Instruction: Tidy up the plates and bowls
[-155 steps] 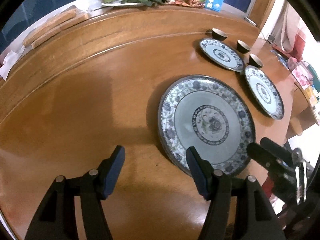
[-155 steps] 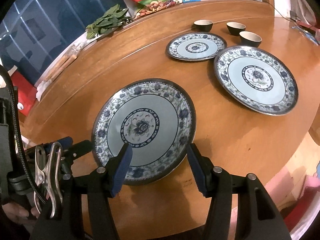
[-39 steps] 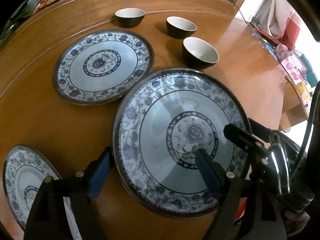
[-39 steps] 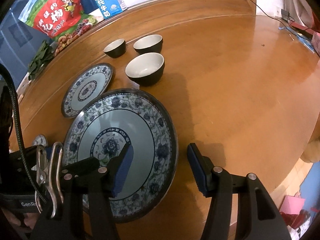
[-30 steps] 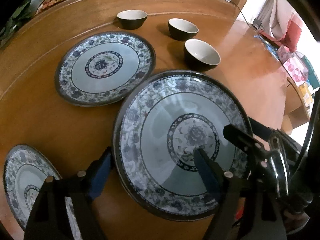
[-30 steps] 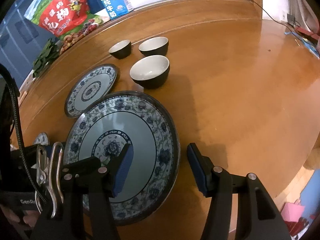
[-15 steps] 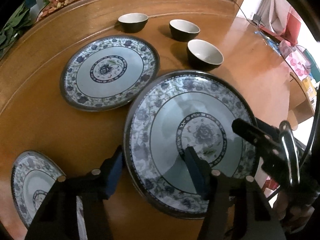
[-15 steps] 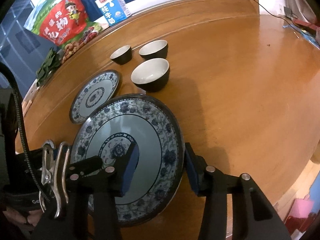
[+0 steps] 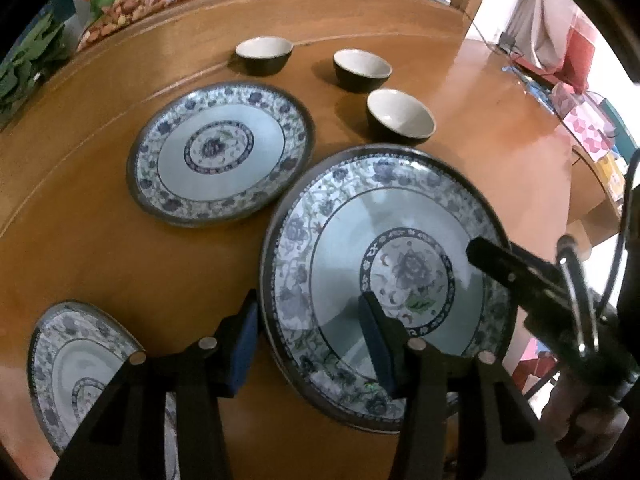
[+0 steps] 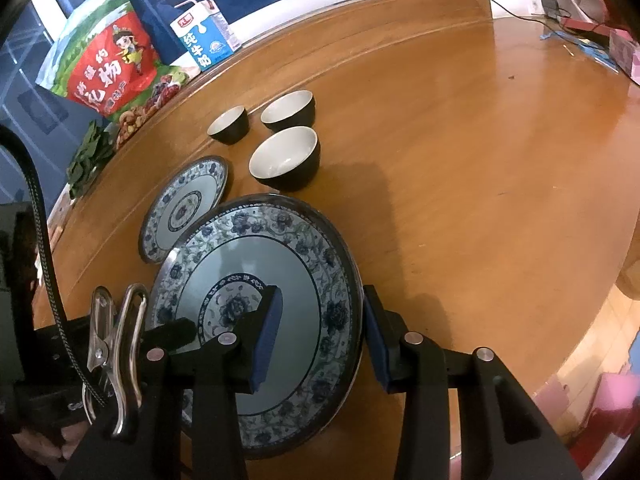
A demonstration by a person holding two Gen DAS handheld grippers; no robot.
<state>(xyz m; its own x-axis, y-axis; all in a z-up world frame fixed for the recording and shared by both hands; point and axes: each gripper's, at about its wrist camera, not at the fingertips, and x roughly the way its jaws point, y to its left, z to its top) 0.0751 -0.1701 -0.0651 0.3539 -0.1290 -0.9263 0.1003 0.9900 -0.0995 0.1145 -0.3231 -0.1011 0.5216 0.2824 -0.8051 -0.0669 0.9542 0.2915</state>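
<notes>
A large blue-and-white patterned plate [image 9: 384,216] [image 10: 256,256] lies on the wooden table [image 10: 460,160], nearest me. My left gripper [image 9: 310,344] straddles its left rim: one pad sits just outside the edge and the other hangs over the plate's well, and the jaws are closing. My right gripper [image 10: 320,328] holds the right rim, with one pad against the outer edge and the other down on the inner face. A second plate [image 9: 220,152] [image 10: 184,208] sits beside it and a third plate [image 9: 80,360] at lower left. Three dark bowls [image 9: 400,120] [image 10: 286,158] with white insides stand behind.
A red snack bag [image 10: 104,76], a milk carton [image 10: 204,40] and leafy greens [image 10: 86,160] line the table's far rim. The table's edge [image 10: 624,260] drops off at the right, with bare wood stretching towards it. Pink boxes [image 9: 588,128] lie beyond.
Both grippers left the first plate for this larger one near the bowls. Over the last second both pairs of jaws narrowed around its rim, and the right gripper rolled slightly.
</notes>
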